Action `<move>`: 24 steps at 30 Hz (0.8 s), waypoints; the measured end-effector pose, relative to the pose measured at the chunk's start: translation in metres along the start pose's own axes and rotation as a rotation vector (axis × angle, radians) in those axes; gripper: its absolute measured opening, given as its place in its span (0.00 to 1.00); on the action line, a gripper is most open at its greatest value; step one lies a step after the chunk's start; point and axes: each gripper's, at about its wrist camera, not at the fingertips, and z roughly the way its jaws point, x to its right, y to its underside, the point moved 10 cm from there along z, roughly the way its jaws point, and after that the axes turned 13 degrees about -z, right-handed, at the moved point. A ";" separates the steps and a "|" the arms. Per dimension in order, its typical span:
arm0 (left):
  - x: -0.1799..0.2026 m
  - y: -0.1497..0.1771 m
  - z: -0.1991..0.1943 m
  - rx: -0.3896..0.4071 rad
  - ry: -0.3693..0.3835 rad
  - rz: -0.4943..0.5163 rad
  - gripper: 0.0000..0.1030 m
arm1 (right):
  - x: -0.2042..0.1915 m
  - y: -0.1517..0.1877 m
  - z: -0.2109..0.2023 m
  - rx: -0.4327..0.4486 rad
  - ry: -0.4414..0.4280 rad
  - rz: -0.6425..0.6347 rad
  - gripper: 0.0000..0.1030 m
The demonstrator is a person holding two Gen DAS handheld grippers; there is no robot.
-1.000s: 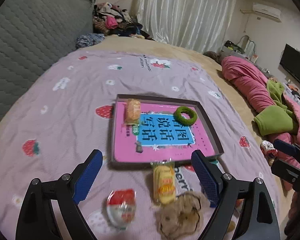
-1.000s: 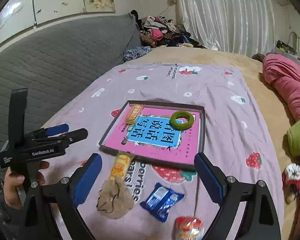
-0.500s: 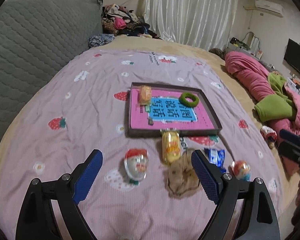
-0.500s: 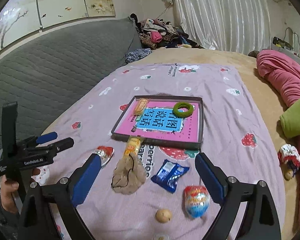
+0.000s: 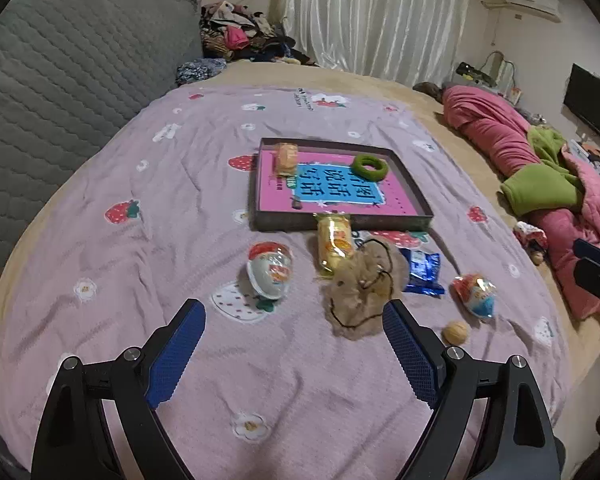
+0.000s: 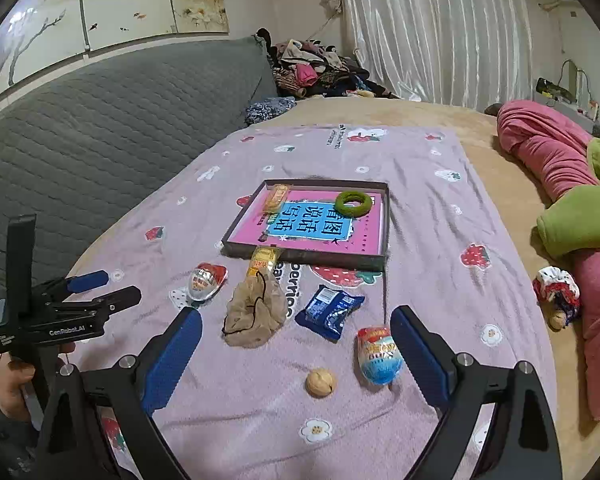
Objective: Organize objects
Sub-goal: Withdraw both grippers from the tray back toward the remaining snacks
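**Mia:** What are the two grippers doing?

**Ben:** The left gripper [image 5: 294, 338] has its blue fingers spread wide with nothing between them. The right gripper [image 6: 296, 346] is the same, wide apart and empty. Both hang above the purple strawberry blanket [image 5: 148, 208].

**Mia:** Where are the things to tidy?

**Ben:** Just ahead of the left gripper sits a clear egg-shaped toy capsule [image 5: 270, 270], a bit toward its left finger. A fuzzy tan pouch with a black string [image 5: 360, 292] lies close to its right finger. Past the pouch is a yellow snack pack [image 5: 333, 242], touching the front wall of the dark tray [image 5: 340, 222]. The tray, farther ahead, has a pink book as its floor and already holds a green ring [image 5: 369, 168] and another snack bar [image 5: 286, 158].

**Mia:** And near the right gripper?

**Ben:** A second egg capsule [image 6: 378, 350] lies just inside its right finger. A small round brown thing, maybe a walnut [image 6: 321, 382], sits between its fingers, though it is too small to be sure. A blue wrapped cookie pack [image 6: 330, 311] is a little ahead.

**Mia:** How should the person pick one up well?

**Ben:** Probably take the nearest thing first. Line the fingers up on both sides of the egg's narrow middle, come straight down, and close gently, since the smooth shell could slip. Then lift it over the tray wall, not into it.
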 end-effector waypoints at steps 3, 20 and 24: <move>0.006 0.008 -0.006 -0.007 0.007 0.007 0.88 | 0.000 0.007 -0.006 -0.002 0.010 0.003 0.93; 0.039 0.065 -0.016 -0.041 0.047 0.021 0.88 | -0.006 0.067 -0.020 -0.034 0.068 -0.049 0.93; 0.042 0.077 -0.013 -0.045 0.036 0.039 0.88 | -0.008 0.078 -0.022 -0.037 0.079 -0.061 0.93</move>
